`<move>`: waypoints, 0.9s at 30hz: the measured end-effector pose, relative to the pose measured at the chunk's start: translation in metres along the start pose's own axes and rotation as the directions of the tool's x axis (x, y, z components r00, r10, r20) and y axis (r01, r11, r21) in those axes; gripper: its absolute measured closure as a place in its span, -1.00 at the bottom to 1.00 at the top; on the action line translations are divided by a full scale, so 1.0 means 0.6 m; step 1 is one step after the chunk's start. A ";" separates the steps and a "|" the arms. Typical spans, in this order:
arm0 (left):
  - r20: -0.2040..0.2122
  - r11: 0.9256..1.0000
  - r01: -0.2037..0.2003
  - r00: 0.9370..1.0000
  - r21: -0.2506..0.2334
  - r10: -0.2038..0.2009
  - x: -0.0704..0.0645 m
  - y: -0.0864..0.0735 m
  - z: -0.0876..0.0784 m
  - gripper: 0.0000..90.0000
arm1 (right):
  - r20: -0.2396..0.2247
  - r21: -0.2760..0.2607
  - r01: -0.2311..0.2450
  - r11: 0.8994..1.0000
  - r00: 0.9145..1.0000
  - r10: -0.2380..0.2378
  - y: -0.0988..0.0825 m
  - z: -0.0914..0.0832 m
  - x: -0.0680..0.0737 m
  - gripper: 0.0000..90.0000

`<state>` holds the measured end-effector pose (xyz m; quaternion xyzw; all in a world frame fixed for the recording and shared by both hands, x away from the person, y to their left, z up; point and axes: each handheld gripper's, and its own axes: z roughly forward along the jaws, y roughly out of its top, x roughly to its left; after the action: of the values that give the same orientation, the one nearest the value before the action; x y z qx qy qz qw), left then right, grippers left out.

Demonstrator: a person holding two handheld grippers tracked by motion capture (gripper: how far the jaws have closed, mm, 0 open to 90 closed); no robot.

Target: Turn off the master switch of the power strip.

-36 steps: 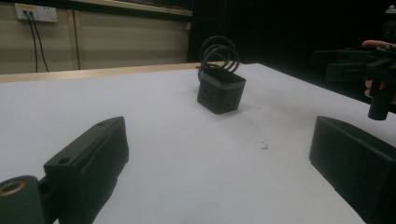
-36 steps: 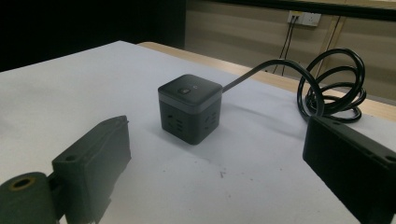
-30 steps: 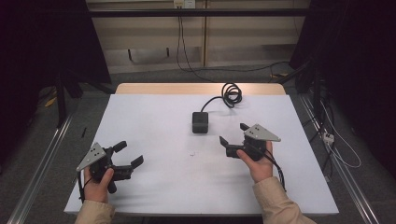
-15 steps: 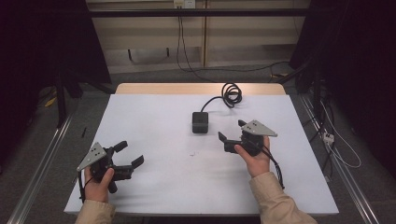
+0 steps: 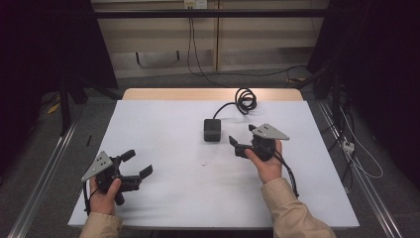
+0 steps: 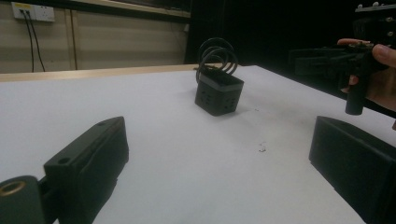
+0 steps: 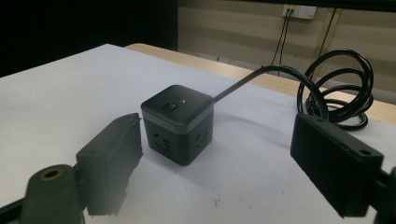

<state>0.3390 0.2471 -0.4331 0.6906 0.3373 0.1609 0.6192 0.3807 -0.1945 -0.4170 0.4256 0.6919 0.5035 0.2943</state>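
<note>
A black power cube (image 5: 212,130) sits on the white table (image 5: 163,124), right of centre toward the back, and its black cable runs to a coil (image 5: 245,100) near the far edge. My right gripper (image 5: 241,134) is open just right of the cube, jaws pointing at it without touching. In the right gripper view the cube (image 7: 177,122) stands just ahead of my open gripper (image 7: 217,135), with the coil (image 7: 341,88) behind it. My left gripper (image 5: 137,162) is open and empty near the front left. Its view shows the cube (image 6: 218,93) far ahead.
A tiny white speck (image 5: 203,162) lies on the table in front of the cube. Wall sockets (image 7: 299,10) and hanging cords are behind the table. The floor, with rails (image 5: 44,168) and loose cables (image 5: 349,146), runs along both sides.
My right gripper has moved a little forward and left, closer to the power cube. The left gripper has stayed where it was.
</note>
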 end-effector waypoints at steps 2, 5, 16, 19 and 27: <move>0.000 1.000 0.000 1.000 -0.001 0.000 0.000 0.000 0.000 -0.90 | 0.000 0.000 -0.004 1.000 1.000 0.004 0.002 0.003 -0.001 -0.60; 0.000 1.000 0.002 1.000 -0.004 -0.002 0.000 0.000 0.000 -0.90 | -0.005 0.006 0.004 1.000 1.000 -0.004 0.005 0.008 -0.001 -0.53; 0.001 1.000 0.005 1.000 -0.006 -0.005 0.000 0.001 0.000 -0.90 | -0.021 -0.001 -0.024 1.000 0.999 0.024 0.017 0.026 0.000 -0.37; 0.003 1.000 0.003 1.000 -0.004 -0.003 0.000 0.001 0.000 -0.90 | -0.021 0.005 -0.013 1.000 1.000 0.013 0.020 0.032 0.002 -0.33; 0.010 1.000 0.005 1.000 -0.005 -0.005 0.000 0.001 0.000 -0.91 | -0.030 0.012 -0.007 1.000 1.000 0.008 0.025 0.041 0.003 -0.18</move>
<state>0.3394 0.2471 -0.4328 0.6889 0.3356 0.1566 0.6232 0.4050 -0.1799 -0.4107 0.4223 0.6977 0.5067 0.2794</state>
